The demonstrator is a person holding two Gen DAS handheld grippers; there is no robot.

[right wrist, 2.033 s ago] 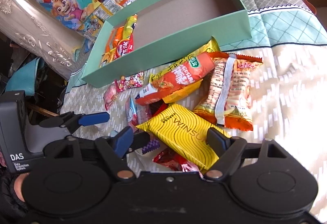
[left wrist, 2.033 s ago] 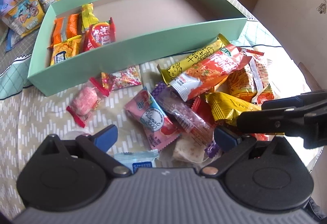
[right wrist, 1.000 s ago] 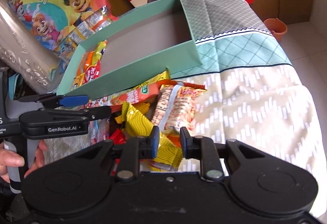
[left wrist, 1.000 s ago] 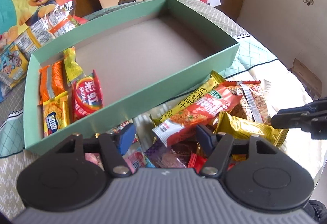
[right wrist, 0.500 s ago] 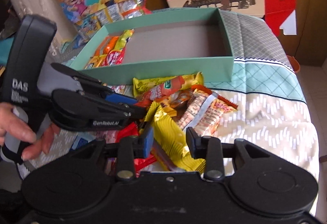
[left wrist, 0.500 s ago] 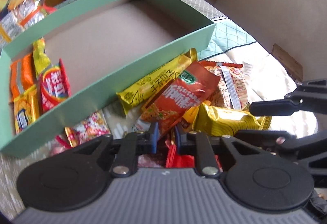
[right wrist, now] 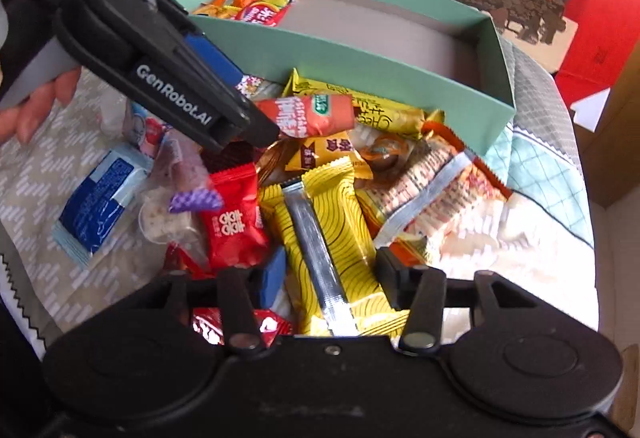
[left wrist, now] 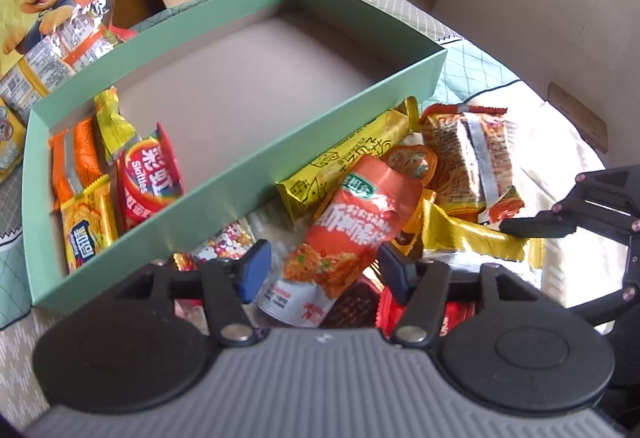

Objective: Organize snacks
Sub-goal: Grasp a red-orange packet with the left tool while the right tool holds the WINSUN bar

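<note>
Right gripper [right wrist: 330, 278]: pinched nearly shut a second ago, now opening, partly apart astride the yellow packet [right wrist: 320, 206], pads not visibly pressing. Looks like a let-go, with the packet lying seam-up on the pile, outside the box.

Left gripper [left wrist: 324, 270]: snapped shut half a second ago, now opening again, roughly half spread, holding nothing. Straddles the lower end of the orange packet [left wrist: 352, 230], which lies loose among the heap on the patterned cloth [right wrist: 36, 174].

Beyond: green box [left wrist: 240, 178] mostly bare, only a few snacks such as the Skittles pack [left wrist: 150, 174] at its left end.

Probably means no snack secured by either side; fresh grasps needed before anything reaches the box.
</note>
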